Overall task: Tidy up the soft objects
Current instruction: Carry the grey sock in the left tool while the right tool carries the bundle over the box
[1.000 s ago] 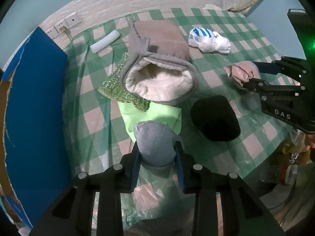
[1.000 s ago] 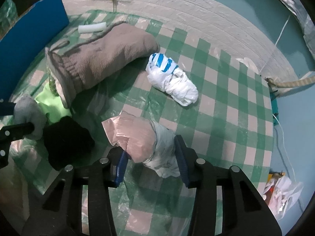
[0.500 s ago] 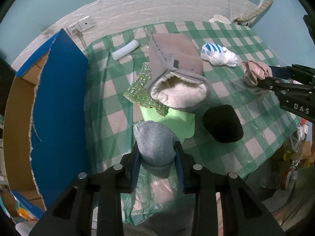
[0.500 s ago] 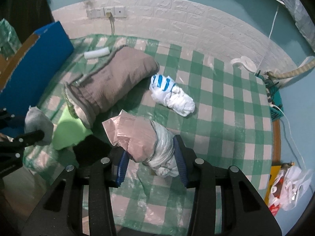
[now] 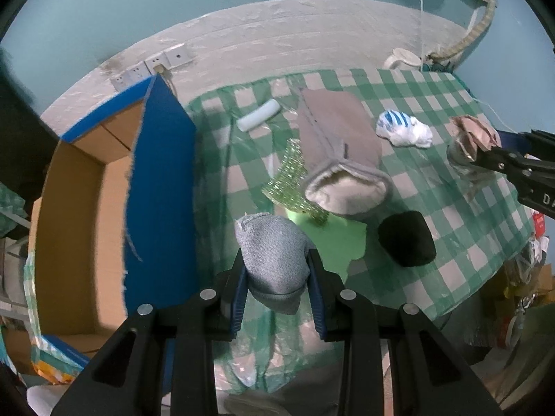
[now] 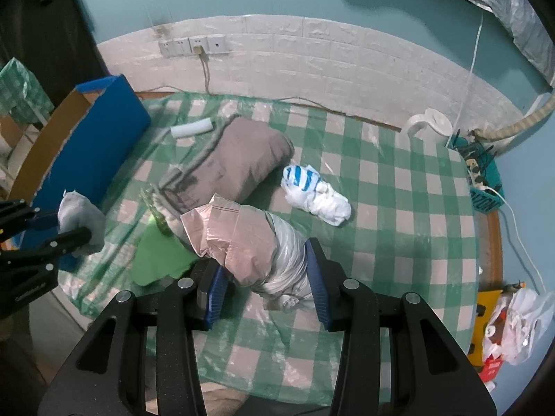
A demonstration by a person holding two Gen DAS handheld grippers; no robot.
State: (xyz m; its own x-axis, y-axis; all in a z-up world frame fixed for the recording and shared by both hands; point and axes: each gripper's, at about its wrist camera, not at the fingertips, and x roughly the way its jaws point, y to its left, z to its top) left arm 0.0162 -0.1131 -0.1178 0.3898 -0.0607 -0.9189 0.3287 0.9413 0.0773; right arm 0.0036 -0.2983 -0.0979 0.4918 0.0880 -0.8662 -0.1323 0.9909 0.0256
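My left gripper (image 5: 275, 268) is shut on a grey knitted cloth bundle (image 5: 272, 249), held above the near left part of the checked table; that bundle (image 6: 81, 220) also shows at the left of the right wrist view. My right gripper (image 6: 265, 272) is shut on a pink and silver plastic bag bundle (image 6: 248, 242), lifted off the table; the same bag bundle (image 5: 473, 137) appears at the right of the left wrist view. On the table lie a big grey fleece-lined pouch (image 5: 341, 159), a white and blue bag bundle (image 6: 315, 199), a black pad (image 5: 406, 237), a green cloth (image 5: 329, 234) and a glittery green mesh (image 5: 289, 183).
An open cardboard box (image 5: 83, 208) with a blue flap (image 5: 161, 187) stands off the table's left side. A white foam roll (image 5: 258, 119) lies near the back wall. A white kettle (image 6: 428, 128) and a teal basket (image 6: 484, 182) stand at the back right corner.
Both grippers have risen with their bundles still held, so the table looks farther away. The cardboard box's inside has come into the left wrist view.
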